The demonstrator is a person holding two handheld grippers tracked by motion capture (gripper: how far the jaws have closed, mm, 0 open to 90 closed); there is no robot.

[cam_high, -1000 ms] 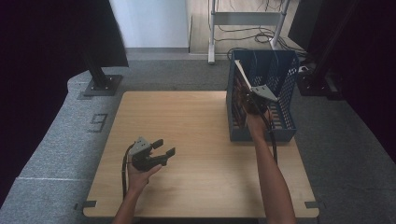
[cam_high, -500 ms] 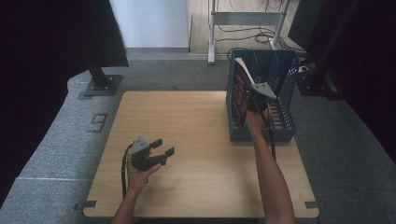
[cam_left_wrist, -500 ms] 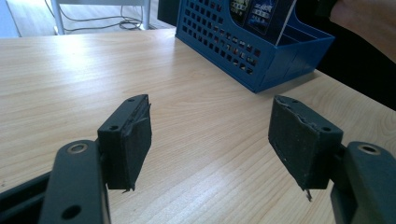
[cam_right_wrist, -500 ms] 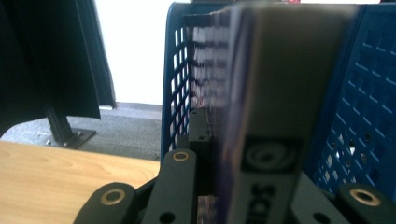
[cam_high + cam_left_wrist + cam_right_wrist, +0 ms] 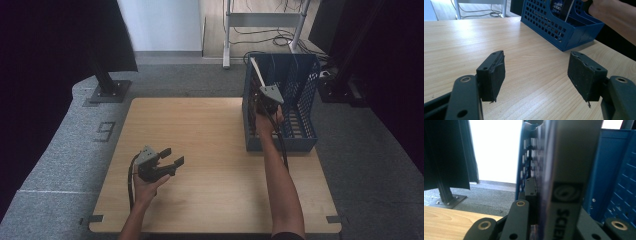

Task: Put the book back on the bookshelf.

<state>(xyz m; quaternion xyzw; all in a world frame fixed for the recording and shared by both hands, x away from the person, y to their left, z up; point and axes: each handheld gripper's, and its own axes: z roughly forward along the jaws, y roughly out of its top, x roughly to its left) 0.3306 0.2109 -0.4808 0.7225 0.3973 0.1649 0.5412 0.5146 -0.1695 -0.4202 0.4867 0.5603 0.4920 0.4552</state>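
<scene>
Surface: a light wood-grain table [image 5: 210, 150], rectangular, set on grey speckled carpet [image 5: 60, 165]. Room: a black stand foot [image 5: 107, 90] on the carpet beyond the table's far left corner, dark drapes at both sides, a pale wall panel at the back, and a white metal frame [image 5: 262, 20] with loose cables on a wooden floor behind it. On the table's far right part stands a blue plastic file rack [image 5: 300, 115], perforated walls, several upright slots, its base touching the tabletop. Item in hand: a book [image 5: 564, 170], thin, held upright with its spine toward the right gripper's camera; the spine is pale grey with a dark square emblem and large white lettering below it, a purplish cover edge at its left. In the high view its pale top edge juts, tilted, above the rack's leftmost slot. Right gripper [image 5: 267, 102]: above the near left part of the rack, jaws clamped narrow on the book's lower spine. Left gripper [image 5: 536, 80]: held just over the table's near left area, well apart from the rack, jaws spread wide, nothing between the pads.
</scene>
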